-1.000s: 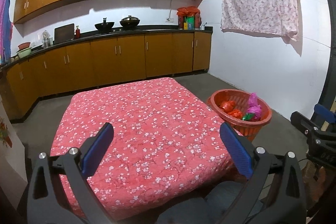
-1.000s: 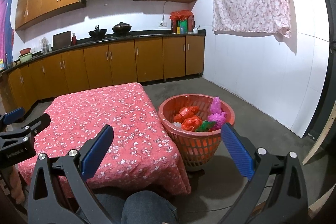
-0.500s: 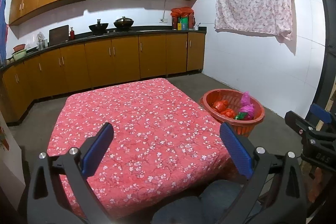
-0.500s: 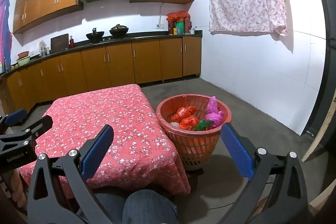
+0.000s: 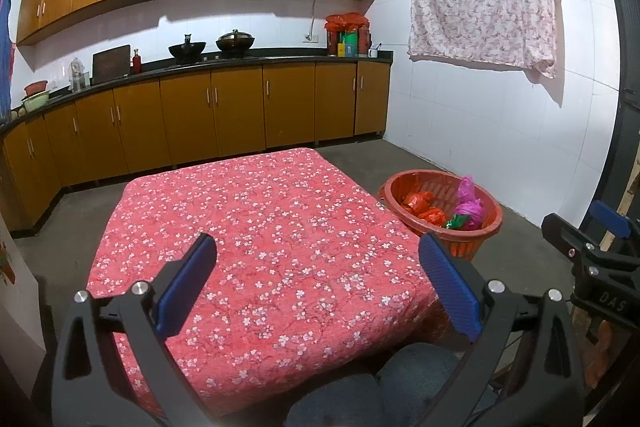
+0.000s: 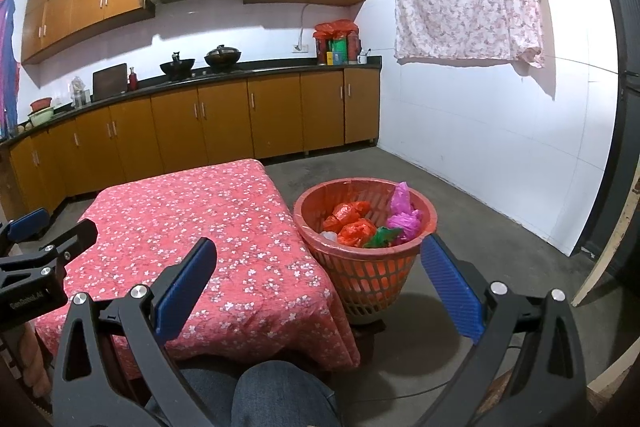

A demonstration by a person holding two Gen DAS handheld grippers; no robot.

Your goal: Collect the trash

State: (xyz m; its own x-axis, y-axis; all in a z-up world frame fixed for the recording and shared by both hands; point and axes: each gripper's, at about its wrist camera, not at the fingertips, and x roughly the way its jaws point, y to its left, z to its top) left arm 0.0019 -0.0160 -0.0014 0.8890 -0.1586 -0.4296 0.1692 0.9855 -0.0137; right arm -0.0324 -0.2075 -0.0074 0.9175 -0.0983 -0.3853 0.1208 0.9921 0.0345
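Both grippers, left (image 5: pixel 316 283) and right (image 6: pixel 316 287), hang wide open and empty over the bare red tablecloth (image 5: pixel 256 239), while the basket (image 6: pixel 366 267) beside it holds the crumpled bags (image 6: pixel 356 231), so collecting looks finished.

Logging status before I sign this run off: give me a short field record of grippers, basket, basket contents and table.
left gripper: open, holding nothing
right gripper: open, holding nothing
basket: orange, on the floor beside the table
basket contents: crumpled orange bags, pink bag, green scrap
table: floral red cloth, no trash visible on top
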